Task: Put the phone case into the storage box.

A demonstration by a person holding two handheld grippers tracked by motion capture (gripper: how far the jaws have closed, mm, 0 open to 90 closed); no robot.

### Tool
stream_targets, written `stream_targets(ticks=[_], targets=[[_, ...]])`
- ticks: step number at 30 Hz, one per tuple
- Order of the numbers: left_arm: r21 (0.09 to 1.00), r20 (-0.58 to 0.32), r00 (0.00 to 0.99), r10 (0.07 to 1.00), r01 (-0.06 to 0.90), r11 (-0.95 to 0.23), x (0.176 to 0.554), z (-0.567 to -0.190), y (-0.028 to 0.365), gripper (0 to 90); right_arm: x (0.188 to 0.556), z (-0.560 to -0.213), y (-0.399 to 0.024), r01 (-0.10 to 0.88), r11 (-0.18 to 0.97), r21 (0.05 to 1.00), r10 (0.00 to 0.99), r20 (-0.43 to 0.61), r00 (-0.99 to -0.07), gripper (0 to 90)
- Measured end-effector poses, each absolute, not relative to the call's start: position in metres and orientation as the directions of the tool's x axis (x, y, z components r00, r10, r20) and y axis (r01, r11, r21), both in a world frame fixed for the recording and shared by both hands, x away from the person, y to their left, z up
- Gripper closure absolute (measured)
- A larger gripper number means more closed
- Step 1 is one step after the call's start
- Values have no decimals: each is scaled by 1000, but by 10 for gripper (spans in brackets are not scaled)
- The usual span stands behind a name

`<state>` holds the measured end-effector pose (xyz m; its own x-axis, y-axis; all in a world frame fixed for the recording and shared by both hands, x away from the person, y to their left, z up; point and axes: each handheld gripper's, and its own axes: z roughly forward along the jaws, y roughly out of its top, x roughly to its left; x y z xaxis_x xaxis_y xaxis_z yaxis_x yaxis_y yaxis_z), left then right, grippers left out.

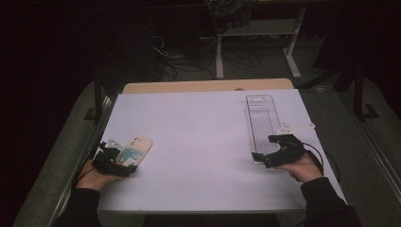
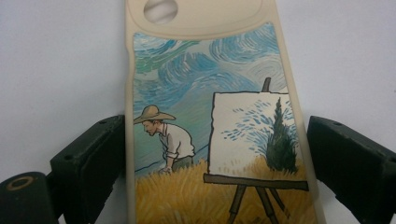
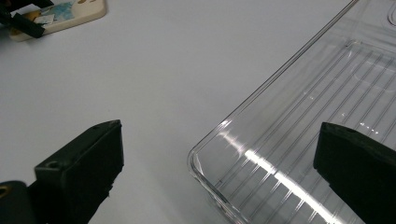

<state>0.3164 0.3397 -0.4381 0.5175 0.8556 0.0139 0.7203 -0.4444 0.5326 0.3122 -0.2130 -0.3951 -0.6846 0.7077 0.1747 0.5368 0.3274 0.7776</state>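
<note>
Phone case (image 2: pixel 212 126) between left gripper (image 2: pixel 215 163) jaws (unclamped)

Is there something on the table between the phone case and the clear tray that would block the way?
Nothing visible does. The phone case lies between the jaws of the left gripper at the table's left side. The clear tray lies at the right, by the right gripper. The white table between them is bare.

Your sleeves (image 1: pixel 80 208) are dark. Each claw is matte black: the left claw (image 1: pixel 113 163) and right claw (image 1: pixel 276 149) have blocky jaws with small screw holes and trailing black cables.
</note>
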Motion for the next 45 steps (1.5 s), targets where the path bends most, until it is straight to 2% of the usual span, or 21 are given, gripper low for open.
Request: stream_targets(ticks=[24, 35, 45], targets=[[522, -22, 516, 856, 736, -430, 322, -432, 345, 113, 312, -395, -214, 547, 321, 773, 709, 187, -680, 9], [554, -26, 527, 849, 715, -426, 322, -423, 342, 115, 313, -395, -214, 545, 320, 775, 708, 187, -681, 10], [592, -22, 587, 810, 660, -462, 327, -408, 329, 114, 313, -395, -214, 546, 318, 775, 708, 189, -681, 10]])
